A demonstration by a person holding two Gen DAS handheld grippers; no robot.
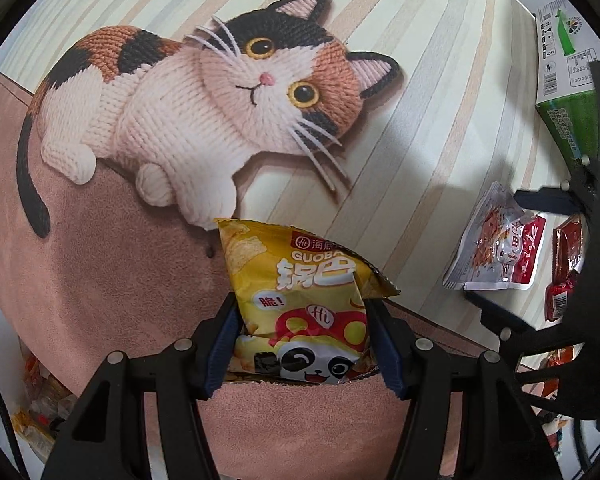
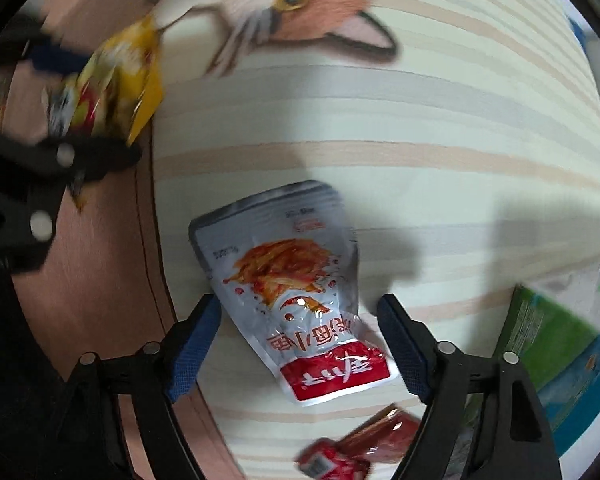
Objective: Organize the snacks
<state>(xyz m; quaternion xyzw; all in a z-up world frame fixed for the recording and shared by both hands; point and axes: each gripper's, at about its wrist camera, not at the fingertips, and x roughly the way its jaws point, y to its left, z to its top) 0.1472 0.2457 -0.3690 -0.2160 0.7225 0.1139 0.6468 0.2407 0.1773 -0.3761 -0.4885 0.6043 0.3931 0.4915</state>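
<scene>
My left gripper [image 1: 300, 320] is shut on a yellow crisp bag with a panda [image 1: 296, 300] and holds it above the cat-print mat. The bag and left gripper also show blurred in the right wrist view [image 2: 112, 80] at the upper left. My right gripper [image 2: 300, 320] is open, its fingers on either side of a silver and red snack pouch [image 2: 292, 292] that lies flat on the mat. That pouch shows in the left wrist view [image 1: 496, 256] at the right, beside the right gripper [image 1: 540, 248].
The mat shows a knitted calico cat [image 1: 204, 108] on stripes. Small red snack packets [image 2: 360, 448] lie near the pouch. A green box [image 2: 556, 344] stands at the right, also in the left wrist view [image 1: 568, 80]. More snack packets [image 1: 40, 400] lie at lower left.
</scene>
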